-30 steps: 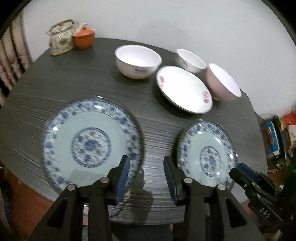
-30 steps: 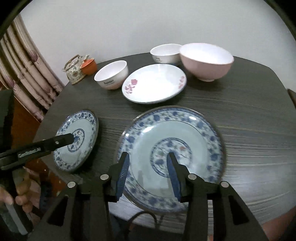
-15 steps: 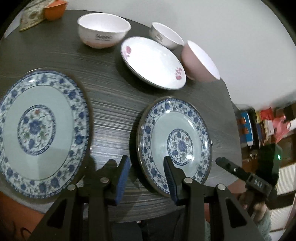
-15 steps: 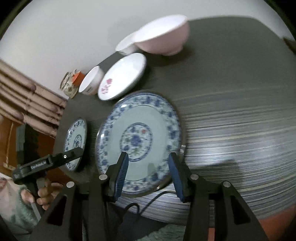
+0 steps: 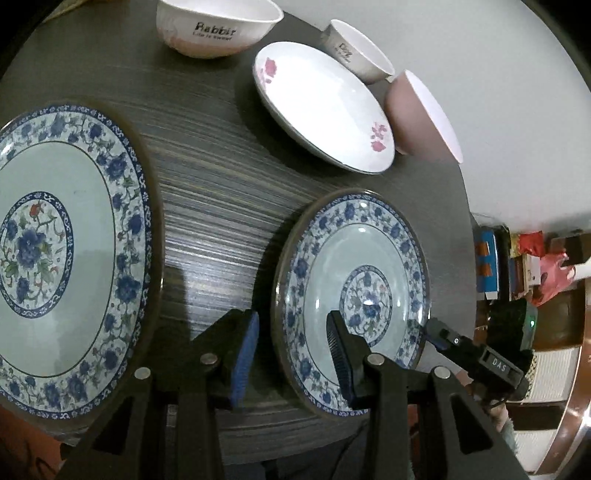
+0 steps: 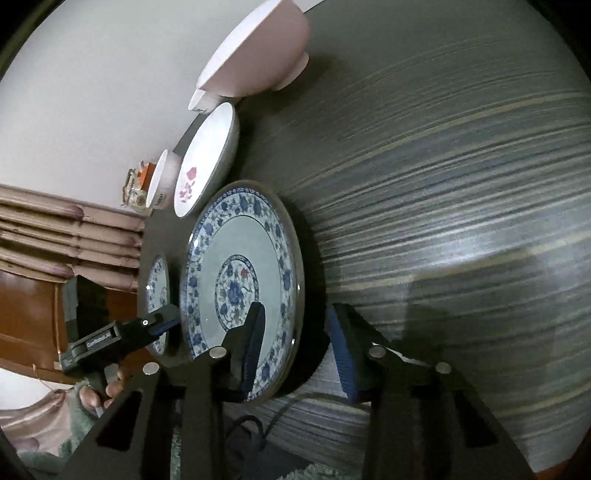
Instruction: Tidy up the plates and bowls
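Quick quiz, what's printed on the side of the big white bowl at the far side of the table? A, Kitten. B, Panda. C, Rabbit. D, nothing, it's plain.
C: in the left wrist view the white bowl carries the dark lettering "Rabbit" on its wall, with a smaller line beneath that is too small to read surely.

Right tool (image 6: 295, 343) astride large plate (image 6: 240, 273) rim

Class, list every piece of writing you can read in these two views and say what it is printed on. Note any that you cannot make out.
"Rabbit": side of the large white bowl.
Smaller line beneath it: too small to read.
"DAS": right hand-held gripper, on its body.
White lettering on the left hand-held gripper: too blurred to read.
Print on the small white bowl: unreadable.
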Available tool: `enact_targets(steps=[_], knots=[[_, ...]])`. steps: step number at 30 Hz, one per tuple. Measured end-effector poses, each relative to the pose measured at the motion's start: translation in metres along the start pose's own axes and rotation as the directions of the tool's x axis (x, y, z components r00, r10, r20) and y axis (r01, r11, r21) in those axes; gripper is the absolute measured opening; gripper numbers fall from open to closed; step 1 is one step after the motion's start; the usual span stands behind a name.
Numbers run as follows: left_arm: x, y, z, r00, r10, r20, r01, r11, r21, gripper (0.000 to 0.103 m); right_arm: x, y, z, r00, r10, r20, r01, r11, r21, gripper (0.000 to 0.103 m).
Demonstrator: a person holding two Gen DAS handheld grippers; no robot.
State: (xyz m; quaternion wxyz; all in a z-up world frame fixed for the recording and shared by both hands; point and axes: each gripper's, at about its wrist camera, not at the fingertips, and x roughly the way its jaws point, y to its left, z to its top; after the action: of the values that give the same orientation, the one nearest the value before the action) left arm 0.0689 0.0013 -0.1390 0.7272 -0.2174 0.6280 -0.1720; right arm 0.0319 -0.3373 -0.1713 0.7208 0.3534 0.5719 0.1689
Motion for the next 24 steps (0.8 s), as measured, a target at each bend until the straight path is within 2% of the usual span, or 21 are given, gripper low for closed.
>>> enact_targets(steps=[7, 12, 19, 24], knots=[[0.005, 0.0, 0.005, 1.0, -0.001, -0.005, 0.001, 1.0, 0.003, 0.039, 0.009, -0.001, 0.007, 0.999, 0.029, -0.019, -0.029, 1.0, -0.007, 0.023], [0.007, 0.002, 0.01, 1.0, 0.008, -0.007, -0.008, 1.0, 0.002, 0.038, 0.01, -0.002, 0.011, 0.999, 0.039, -0.016, -0.039, 0.999, -0.001, 0.021], [0.008, -0.001, 0.015, 1.0, -0.001, -0.016, 0.001, 1.0, 0.031, 0.036, 0.013, 0.0, 0.017, 1.0, 0.021, -0.016, -0.021, 1.0, -0.017, 0.016], [0.008, 0.0, 0.015, 1.0, -0.021, -0.018, 0.021, 0.999, 0.035, 0.036, 0.018, 0.004, 0.017, 0.999, 0.028, -0.027, -0.029, 0.999, -0.024, 0.015]])
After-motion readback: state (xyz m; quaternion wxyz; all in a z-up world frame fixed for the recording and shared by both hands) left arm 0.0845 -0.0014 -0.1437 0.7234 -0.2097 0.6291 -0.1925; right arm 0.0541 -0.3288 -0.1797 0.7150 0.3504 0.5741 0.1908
